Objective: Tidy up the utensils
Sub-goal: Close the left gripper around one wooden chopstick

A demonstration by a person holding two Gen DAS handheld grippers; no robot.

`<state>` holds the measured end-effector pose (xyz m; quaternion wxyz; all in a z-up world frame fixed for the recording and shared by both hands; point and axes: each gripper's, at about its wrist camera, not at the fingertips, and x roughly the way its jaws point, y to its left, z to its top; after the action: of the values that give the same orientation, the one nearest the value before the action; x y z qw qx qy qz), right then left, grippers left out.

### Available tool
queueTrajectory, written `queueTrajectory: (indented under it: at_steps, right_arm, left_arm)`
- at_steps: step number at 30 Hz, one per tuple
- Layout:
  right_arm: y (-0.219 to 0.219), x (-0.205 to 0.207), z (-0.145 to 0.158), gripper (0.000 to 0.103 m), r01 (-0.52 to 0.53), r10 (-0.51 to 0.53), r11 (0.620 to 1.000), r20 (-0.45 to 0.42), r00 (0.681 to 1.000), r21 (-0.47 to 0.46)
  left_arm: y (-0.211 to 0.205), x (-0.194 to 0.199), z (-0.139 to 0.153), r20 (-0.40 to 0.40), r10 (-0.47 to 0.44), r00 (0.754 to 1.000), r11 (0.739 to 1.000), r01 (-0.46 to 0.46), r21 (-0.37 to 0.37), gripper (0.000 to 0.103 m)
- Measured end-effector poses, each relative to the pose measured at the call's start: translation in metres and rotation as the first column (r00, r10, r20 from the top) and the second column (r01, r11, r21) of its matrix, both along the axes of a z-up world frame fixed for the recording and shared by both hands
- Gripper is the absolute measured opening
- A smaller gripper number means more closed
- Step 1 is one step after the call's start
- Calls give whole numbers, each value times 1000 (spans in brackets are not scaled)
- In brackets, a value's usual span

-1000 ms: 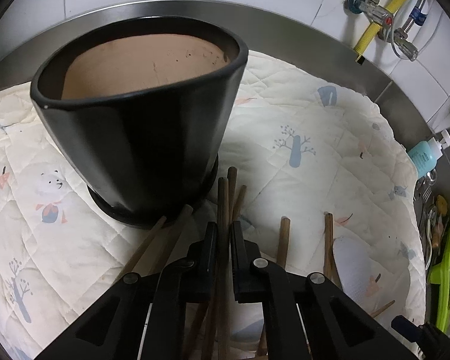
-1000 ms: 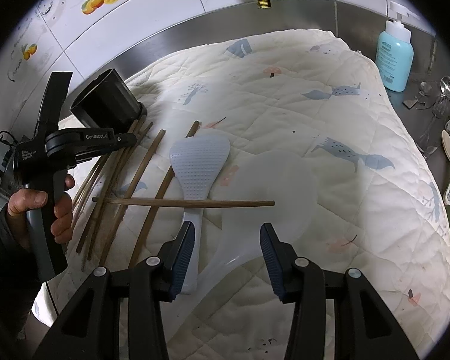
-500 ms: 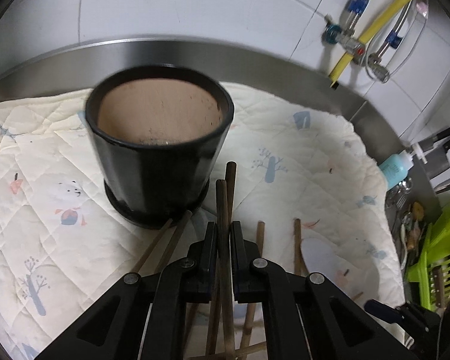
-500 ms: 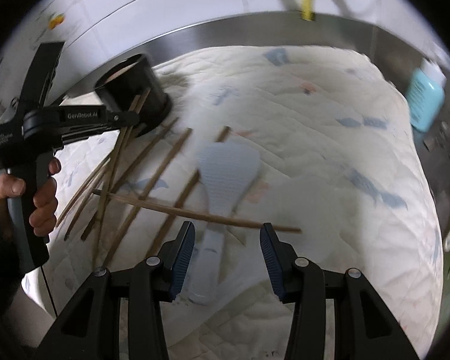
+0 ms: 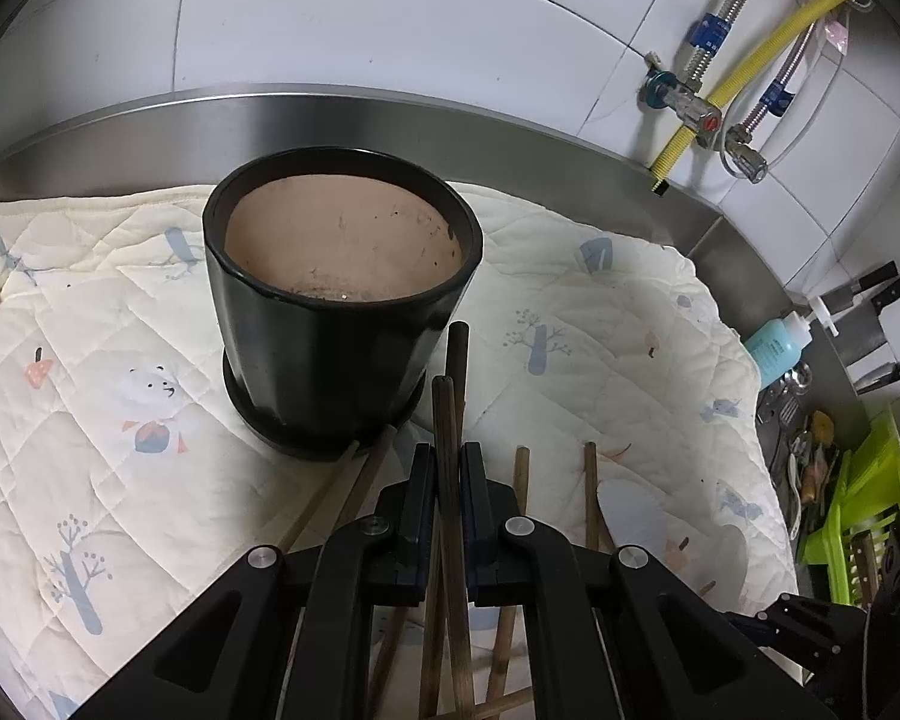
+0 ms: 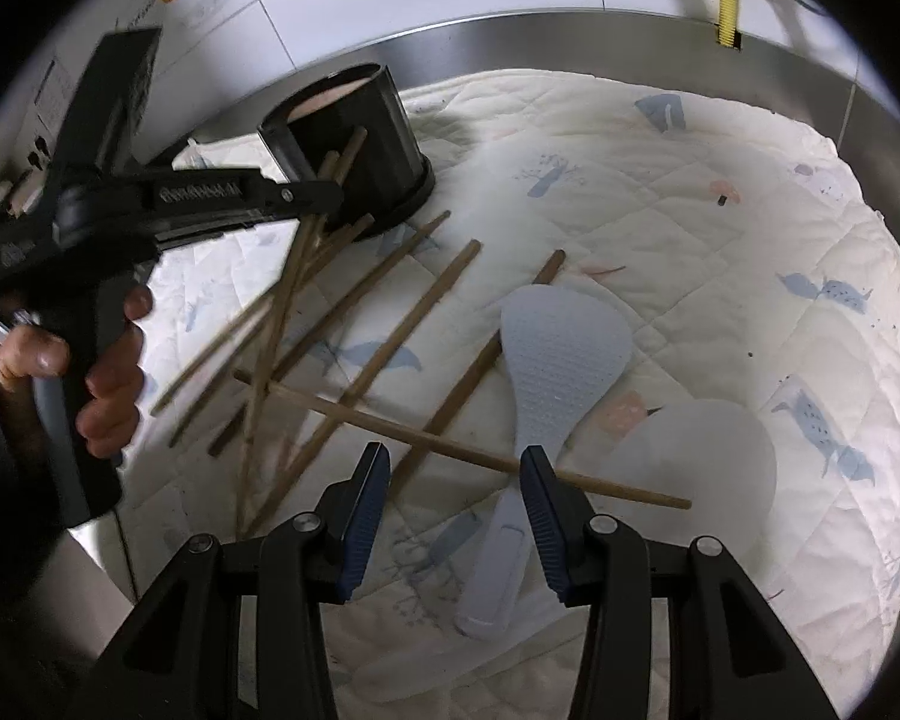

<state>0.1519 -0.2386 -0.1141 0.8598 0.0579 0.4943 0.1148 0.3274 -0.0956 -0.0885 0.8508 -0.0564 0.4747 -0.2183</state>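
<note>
Wooden chopsticks (image 5: 447, 450) pinched tight in my left fingers (image 5: 447, 483) have lifted off the quilted surface (image 5: 630, 324) toward the black pot (image 5: 336, 324) — right fingers (image 6: 453, 480) wait open, empty, over the rest.

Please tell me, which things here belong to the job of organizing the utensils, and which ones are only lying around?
Part of the job:
black pot
chopsticks on the quilt
chopstick pair clamped in the left gripper
white rice paddle

Only lying around:
blue bottle
knives
green rack
yellow hose
</note>
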Motion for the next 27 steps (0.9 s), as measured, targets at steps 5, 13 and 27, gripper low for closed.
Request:
queueTrajectory:
  at_steps: [5,13,27]
  right_arm:
    - [3,1,-2,50,-23,24,999,8,1000,-32]
    - [4,0,-6,50,-13,13,1000,4,1000,-24]
    - [6,-3,-10,50,-3,3,1000,-5,1000,-23]
  left_arm:
    - [4,3,-3,-16,-11,1000,1000,11,-20,8]
    - [-2,7,-20,-61,-79,995,996,77,-36,8]
    - [-13,7,-52,-103,-115,988,993,115,0,4]
